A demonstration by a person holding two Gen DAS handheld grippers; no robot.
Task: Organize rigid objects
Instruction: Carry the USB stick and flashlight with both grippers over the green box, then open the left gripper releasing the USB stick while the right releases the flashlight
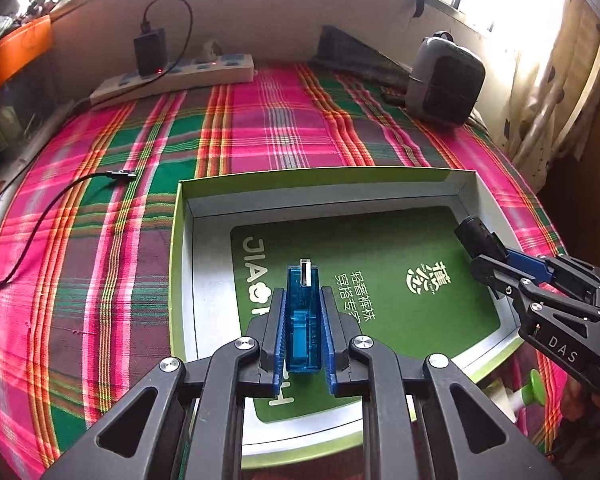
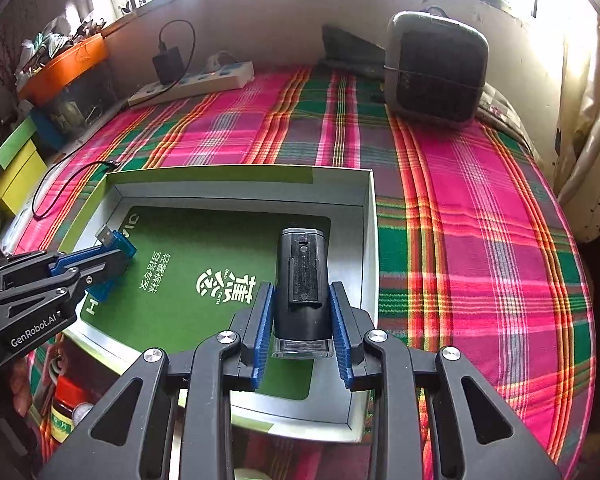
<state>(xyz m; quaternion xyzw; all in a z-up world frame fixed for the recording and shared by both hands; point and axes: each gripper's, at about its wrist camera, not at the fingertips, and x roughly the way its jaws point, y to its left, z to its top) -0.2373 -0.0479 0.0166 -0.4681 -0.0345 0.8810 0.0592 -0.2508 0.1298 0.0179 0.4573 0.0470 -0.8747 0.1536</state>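
Over plaid cloth, left fingers clamping half-hidden blue adapter, right fingers black device.

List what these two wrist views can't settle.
- Translucent blue USB adapter: rear end hidden between the left gripper fingers.
- Black rectangular device: underside hidden; label unreadable, both views.
- Open green-rimmed cardboard box: near wall blocked by gripper linkages, both views.
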